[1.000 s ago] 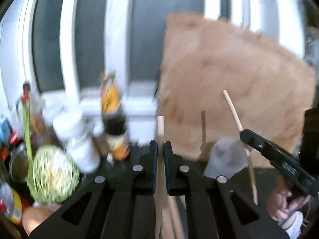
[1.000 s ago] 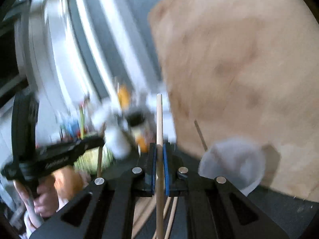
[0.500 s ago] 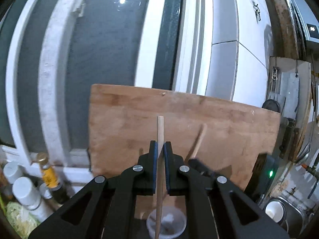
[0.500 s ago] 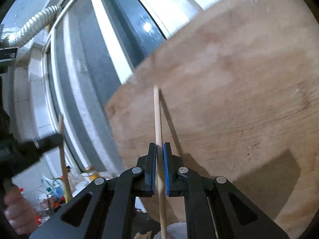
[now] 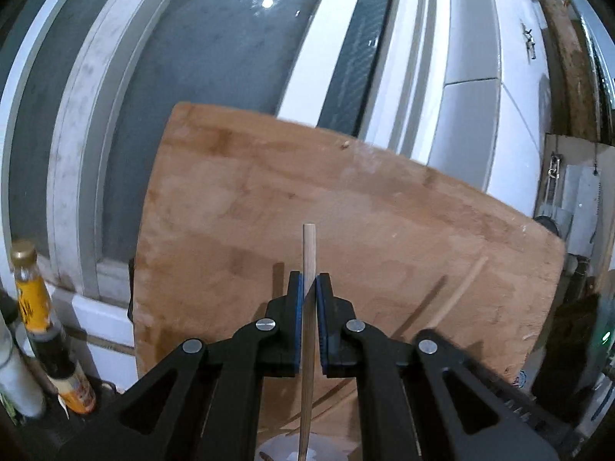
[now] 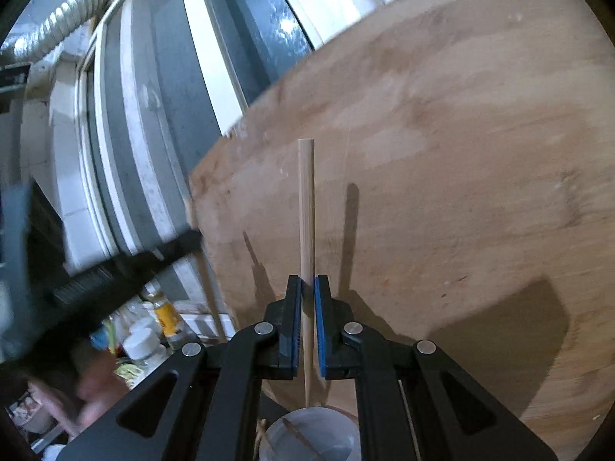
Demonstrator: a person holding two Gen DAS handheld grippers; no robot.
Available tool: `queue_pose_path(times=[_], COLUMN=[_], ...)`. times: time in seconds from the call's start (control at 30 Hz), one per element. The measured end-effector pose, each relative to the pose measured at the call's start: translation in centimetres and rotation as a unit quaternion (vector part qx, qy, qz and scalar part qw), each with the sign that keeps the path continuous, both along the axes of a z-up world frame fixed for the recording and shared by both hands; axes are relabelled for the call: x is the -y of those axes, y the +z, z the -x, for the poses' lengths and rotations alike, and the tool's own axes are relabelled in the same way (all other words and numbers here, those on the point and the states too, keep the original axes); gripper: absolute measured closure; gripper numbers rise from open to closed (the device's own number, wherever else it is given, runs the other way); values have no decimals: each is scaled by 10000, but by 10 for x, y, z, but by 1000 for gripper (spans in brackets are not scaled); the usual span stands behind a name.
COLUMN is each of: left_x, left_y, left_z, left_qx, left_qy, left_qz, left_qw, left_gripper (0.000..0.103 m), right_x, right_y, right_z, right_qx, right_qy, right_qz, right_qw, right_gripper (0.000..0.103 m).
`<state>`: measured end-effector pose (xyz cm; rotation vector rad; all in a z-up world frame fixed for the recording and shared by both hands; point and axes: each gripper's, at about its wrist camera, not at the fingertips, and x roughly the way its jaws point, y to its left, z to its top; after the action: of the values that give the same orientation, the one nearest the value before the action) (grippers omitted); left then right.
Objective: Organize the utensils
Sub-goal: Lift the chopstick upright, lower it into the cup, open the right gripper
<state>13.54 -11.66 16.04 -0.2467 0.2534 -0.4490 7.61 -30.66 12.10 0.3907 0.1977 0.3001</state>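
Each gripper, left (image 5: 307,288) and right (image 6: 306,292), squeezed a chopstick (image 5: 308,253) (image 6: 306,207). Below them sat a cup (image 6: 311,438) (cut off, blurry inside).

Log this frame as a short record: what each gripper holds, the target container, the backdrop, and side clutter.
left gripper: shut on a wooden chopstick, upright
right gripper: shut on a second chopstick, upright, its lower tip just above the cup
container: translucent cup below the fingers
backdrop: wooden board leaning against the window
clutter: sauce bottle at the left
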Motion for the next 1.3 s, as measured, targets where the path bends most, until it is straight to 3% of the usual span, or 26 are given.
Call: queue_pose_path(times=[0.1, 0.27, 0.4, 0.6, 0.8, 1.07, 1.17, 1.3], left_x=[1, 3, 3, 1, -2, 4, 3, -1], left_y=[-14, -35, -54, -81, -92, -101, -97, -90], left_z=[-4, -9, -16, -24, -30, -31, -22, 1], left_qx=[-95, -276, -526, -714, -801, -662, -537, -249], left_qy=[58, 89, -112, -148, -222, -245, -206, 157], left_qz=[11, -31, -62, -136, -147, -613, -745, -1118], left_qw=[9999, 9996, 9985, 9972, 9964, 9956, 9956, 9933], left_gripper=[97, 97, 97, 97, 97, 94, 85, 34], right_x=[5, -5, -13, -27, -21, -19, -26, -39], right_y=[-2, -18, -29, -51, -62, -61, -62, -58], right_z=[-2, -31, -43, -66, -68, -68, -64, -60], right_qx=[-126, -1144, -1563, -2420, -2597, -2776, -2835, -2747], right_qy=[95, 364, 497, 736, 859, 755, 641, 578], right_qz=[-74, 237, 418, 608, 418, 510, 756, 1057], right_qw=[9998, 9925, 9856, 9656, 9610, 9564, 9538, 9540], right_gripper=[95, 95, 95, 95, 95, 95, 92, 74])
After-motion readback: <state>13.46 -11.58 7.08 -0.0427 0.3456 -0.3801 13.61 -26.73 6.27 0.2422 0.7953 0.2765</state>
